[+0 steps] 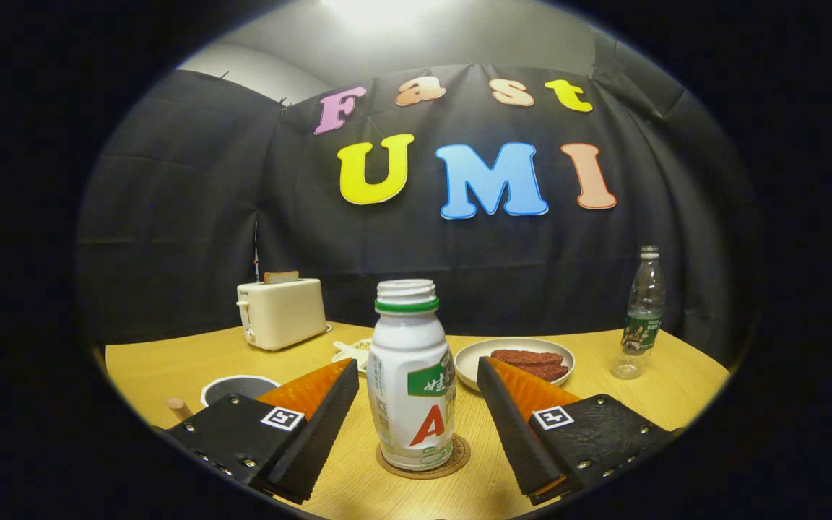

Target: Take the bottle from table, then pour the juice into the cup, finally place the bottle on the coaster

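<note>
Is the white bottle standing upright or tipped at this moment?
Upright: the white bottle stands on the coaster, neck up, between the open gripper's fingers, neither touching it.

White bottle (411, 375), green collar; orange-and-black gripper (416, 404); cream toaster (282, 312).

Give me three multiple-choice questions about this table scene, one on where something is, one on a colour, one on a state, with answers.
1. Where does the white bottle stand?
A. on the round coaster
B. on the plate
C. on the toaster

2. What colour is the ring under the bottle's threaded neck?
A. red
B. green
C. blue

3. How is the gripper?
A. shut on the bottle
B. shut on nothing
C. open, one finger on each side of the bottle

Answers:
1 A, the coaster's edge shows under the bottle's base.
2 B, a green band circles the neck.
3 C, table shows between each finger and the bottle.
</note>
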The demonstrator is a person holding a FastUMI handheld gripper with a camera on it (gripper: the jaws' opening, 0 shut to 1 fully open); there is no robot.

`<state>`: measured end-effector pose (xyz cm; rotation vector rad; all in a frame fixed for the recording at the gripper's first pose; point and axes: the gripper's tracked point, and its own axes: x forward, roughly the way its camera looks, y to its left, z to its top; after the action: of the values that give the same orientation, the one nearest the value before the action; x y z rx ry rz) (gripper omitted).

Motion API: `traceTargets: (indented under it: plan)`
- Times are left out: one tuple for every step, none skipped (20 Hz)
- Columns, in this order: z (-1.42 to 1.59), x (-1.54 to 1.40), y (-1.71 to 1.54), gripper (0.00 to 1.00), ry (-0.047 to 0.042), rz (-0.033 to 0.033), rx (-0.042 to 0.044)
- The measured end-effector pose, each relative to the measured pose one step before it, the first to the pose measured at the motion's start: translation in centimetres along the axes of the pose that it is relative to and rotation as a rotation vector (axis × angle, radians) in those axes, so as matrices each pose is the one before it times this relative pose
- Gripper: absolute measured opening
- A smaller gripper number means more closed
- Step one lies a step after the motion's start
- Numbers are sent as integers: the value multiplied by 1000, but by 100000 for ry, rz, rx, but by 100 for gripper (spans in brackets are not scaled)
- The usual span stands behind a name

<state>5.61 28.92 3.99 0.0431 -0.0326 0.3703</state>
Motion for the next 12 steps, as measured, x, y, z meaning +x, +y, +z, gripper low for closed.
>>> traceTargets:
  plan:
    - [1170, -706, -329, 99, -2738, -374, 417]
    - [1124, -655, -337, 99, -2640, -896, -369]
    - [1342, -847, -547, 99, -2831, -992, -2153]
    - [796, -752, -601, 99, -1621, -1253, -3067]
    - [710, -691, -713, 99, -672, -1208, -2494]
    - [697, -780, -730, 99, -812, -1128, -1852]
    - [768, -800, -632, 99, -1179, -843, -758]
    - [801, -676, -825, 99, -1169, -1180, 148]
    - [799, -810, -883, 99, -1431, -584, 604]
    - [493, -553, -849, 99, -850, -812, 668]
    - [436, -479, -817, 99, -642, -323, 248]
    - [459, -563, -1073, 99, -596, -1065, -493]
